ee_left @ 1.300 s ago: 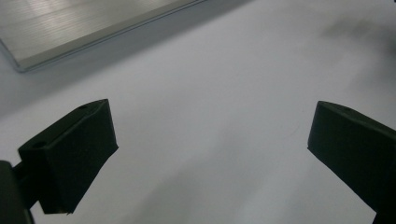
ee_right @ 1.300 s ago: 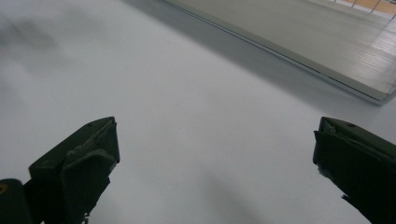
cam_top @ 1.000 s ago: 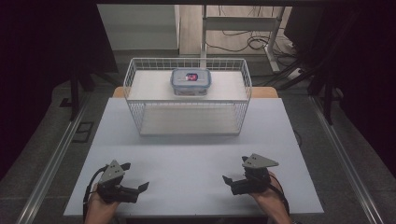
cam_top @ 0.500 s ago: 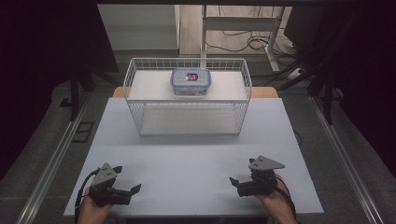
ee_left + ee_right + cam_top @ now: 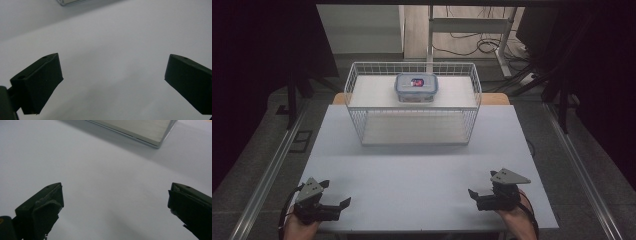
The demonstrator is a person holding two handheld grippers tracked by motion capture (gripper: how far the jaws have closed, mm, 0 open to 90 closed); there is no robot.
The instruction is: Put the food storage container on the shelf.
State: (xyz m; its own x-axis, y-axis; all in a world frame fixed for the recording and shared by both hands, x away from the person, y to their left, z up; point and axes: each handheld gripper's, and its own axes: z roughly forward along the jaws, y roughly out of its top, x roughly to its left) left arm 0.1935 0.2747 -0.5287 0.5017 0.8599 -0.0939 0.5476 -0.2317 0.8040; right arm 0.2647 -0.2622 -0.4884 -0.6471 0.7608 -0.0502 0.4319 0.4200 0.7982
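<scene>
A white wire basket (image 5: 362, 107) stands at the far middle of the white table (image 5: 412, 170). Inside it, toward the back, lies a clear food box with a blue lid (image 5: 416, 87). My left gripper (image 5: 336, 194) rests near the front left corner of the table, open and empty, its jaws pointing right and forward. My right gripper (image 5: 474, 197) sits near the front right, also open and empty. In the left gripper view the gripper (image 5: 112, 80) holds its jaws wide apart over bare tabletop. The right gripper view has the gripper (image 5: 116, 202) equally wide, with a basket corner (image 5: 140, 130) far ahead.
Beyond the table's far edge stand a metal frame with cables (image 5: 472, 30) and dark floor. A rail (image 5: 272, 160) runs along the left side of the table and another (image 5: 582, 165) along the right. A sliver of the basket base (image 5: 70, 2) tops the left gripper view.
Both grippers have drawn back toward the front edge of the table; the left one also slid outward to the left. Both stayed open and empty.
</scene>
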